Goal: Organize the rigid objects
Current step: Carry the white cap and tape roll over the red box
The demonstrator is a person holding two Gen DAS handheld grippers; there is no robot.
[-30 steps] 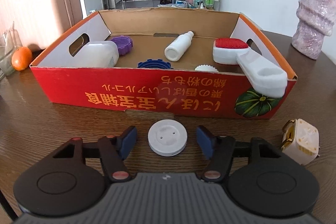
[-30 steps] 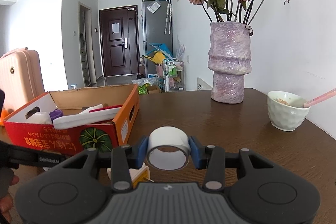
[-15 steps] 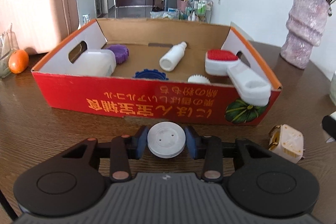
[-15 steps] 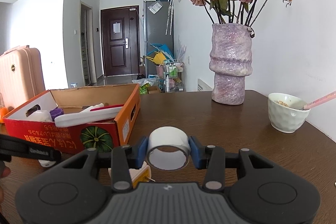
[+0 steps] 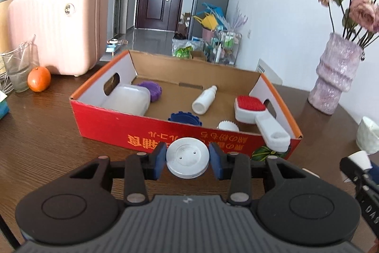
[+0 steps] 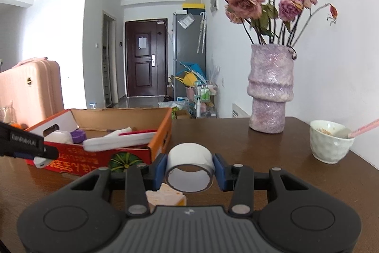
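My left gripper (image 5: 187,160) is shut on a white round lid (image 5: 187,158) and holds it above the table, in front of the red cardboard box (image 5: 146,132). The box holds a white jug (image 5: 128,98), a purple lid (image 5: 151,89), a white bottle (image 5: 204,100), a blue ring (image 5: 183,117), a small white fluted cap (image 5: 227,126) and a red-and-white brush (image 5: 258,115). My right gripper (image 6: 189,170) is shut on a roll of clear tape (image 6: 189,164), right of the box (image 6: 132,153). A small cream block (image 6: 165,197) lies under it.
A pink vase (image 5: 335,77) with dried roses stands at the back right; it also shows in the right wrist view (image 6: 270,91). A white bowl (image 6: 331,140) with a spoon sits right. An orange (image 5: 39,78), a glass (image 5: 17,68) and a pink suitcase (image 5: 59,30) are at the left.
My left gripper closed on the white round lid and lifted it off the table toward the box. My right gripper rose slightly, still holding the tape roll.
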